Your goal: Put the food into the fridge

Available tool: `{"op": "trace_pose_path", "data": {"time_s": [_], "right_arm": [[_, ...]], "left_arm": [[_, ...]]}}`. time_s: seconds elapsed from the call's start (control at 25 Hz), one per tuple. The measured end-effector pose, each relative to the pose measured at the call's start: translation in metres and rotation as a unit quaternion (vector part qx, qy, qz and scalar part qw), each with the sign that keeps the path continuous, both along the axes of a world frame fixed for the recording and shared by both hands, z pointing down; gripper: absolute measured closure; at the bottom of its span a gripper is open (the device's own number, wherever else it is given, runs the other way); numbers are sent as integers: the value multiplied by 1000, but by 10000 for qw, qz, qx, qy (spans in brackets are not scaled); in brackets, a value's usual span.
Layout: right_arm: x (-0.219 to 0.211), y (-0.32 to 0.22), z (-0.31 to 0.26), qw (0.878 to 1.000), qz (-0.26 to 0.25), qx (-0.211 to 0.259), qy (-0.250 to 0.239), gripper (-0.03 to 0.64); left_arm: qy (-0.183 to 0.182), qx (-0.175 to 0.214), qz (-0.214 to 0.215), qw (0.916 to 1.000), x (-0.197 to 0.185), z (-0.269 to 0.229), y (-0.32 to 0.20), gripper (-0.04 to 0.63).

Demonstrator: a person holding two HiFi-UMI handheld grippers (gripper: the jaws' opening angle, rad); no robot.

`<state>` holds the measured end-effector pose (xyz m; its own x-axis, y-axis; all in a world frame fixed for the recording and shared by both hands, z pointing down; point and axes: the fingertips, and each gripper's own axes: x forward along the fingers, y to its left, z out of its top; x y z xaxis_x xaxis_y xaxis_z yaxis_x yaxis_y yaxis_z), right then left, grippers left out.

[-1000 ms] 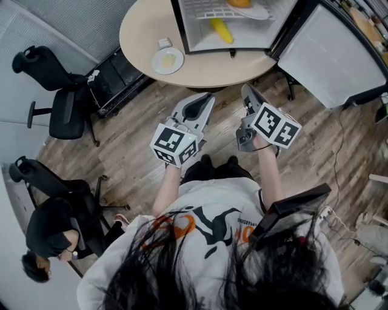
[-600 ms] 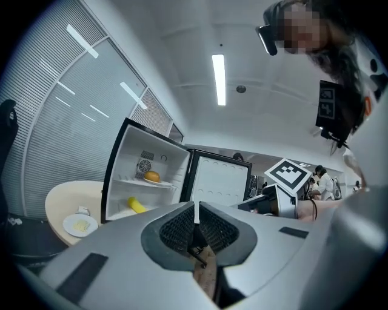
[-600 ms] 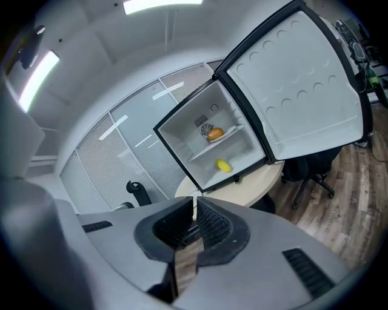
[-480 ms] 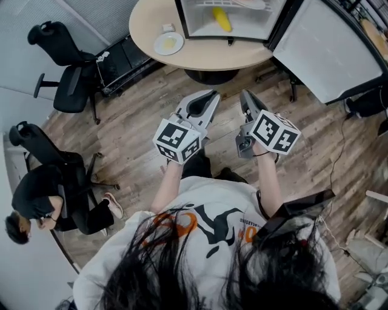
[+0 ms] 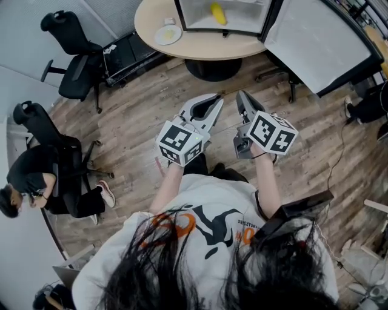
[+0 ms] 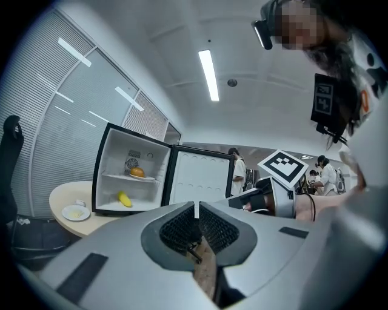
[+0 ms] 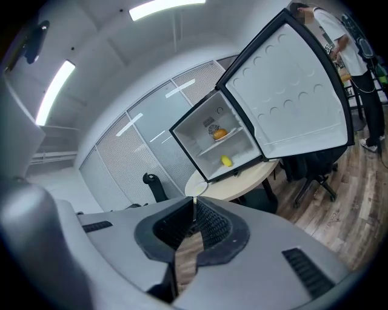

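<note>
A small fridge (image 5: 224, 15) stands open on a round table (image 5: 200, 45), its door (image 5: 315, 42) swung out to the right. Inside, a yellow food item (image 6: 123, 198) lies on the fridge floor and an orange one (image 6: 137, 172) sits on a plate on the shelf; both also show in the right gripper view, the yellow item (image 7: 226, 161) below the orange one (image 7: 220, 134). A white plate (image 5: 167, 34) lies on the table left of the fridge. My left gripper (image 5: 216, 99) and right gripper (image 5: 240, 95) are held side by side over the wooden floor, well short of the table, both shut and empty.
Black office chairs (image 5: 76, 51) stand left of the table, and a seated person (image 5: 36, 175) is at the far left. Black cases (image 5: 130, 54) sit under the table's left side. More people (image 6: 238, 172) stand beyond the fridge door.
Both grippers have drawn back from the table together with the head camera; the fridge and table now sit higher and smaller in the head view. Both stay empty.
</note>
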<state>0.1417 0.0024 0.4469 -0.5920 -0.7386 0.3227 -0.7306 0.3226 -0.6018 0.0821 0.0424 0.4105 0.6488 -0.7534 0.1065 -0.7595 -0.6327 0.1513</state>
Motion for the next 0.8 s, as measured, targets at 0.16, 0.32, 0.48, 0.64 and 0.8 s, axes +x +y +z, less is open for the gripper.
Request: {"op": "trace_pose_path", "data": {"time_s": [0.16,0.32,0.48,0.64,0.8], "right_arm": [[6,9,3,9999,-141,13,-50,589],[9,16,-3,9998,-162,93,-44,589],[3,23,0,9995,-289,97,-71,589],[0,28,1,9992,-397,60,-85,589],[-2,27,1,9991,-422,54,-93,589]], "left_arm": [[-72,49,-100,9999,6,-2,12,563],[-131,81,-163,9997,10,-4,22,563],[-180,89,-252,9995,5,-2,31,563],[-189,85,-315,9993,4,-3,36,563],[-202,94,-333,9992,2,-4,36,563]]}}
